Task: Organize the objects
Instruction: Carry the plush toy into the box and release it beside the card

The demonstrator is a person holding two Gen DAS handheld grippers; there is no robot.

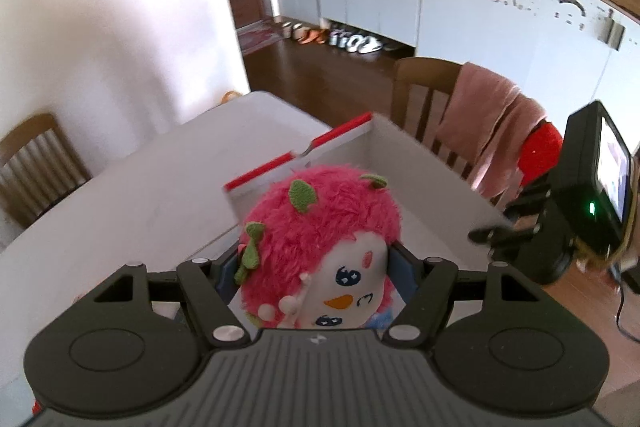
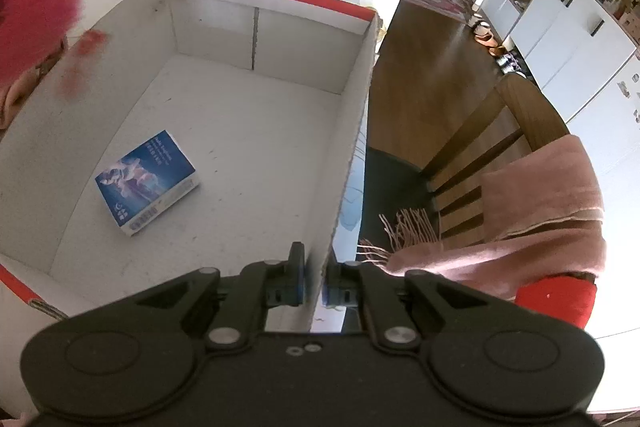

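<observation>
My left gripper [image 1: 316, 279] holds plush doll [image 1: 320, 227]; right gripper [image 2: 314, 285] pinches box [image 2: 352, 131] wall. Lower doll toward box 12 o'clock, clear of blue carton [image 2: 146, 181].

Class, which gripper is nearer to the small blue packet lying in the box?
Right. The right gripper clamps the box wall beside the blue packet; the left gripper carries the pink plush doll above the box's opposite side.

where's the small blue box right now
In the right wrist view the small blue box lies flat on the floor of the white cardboard box, toward its left wall, ahead and left of the right gripper.
</observation>
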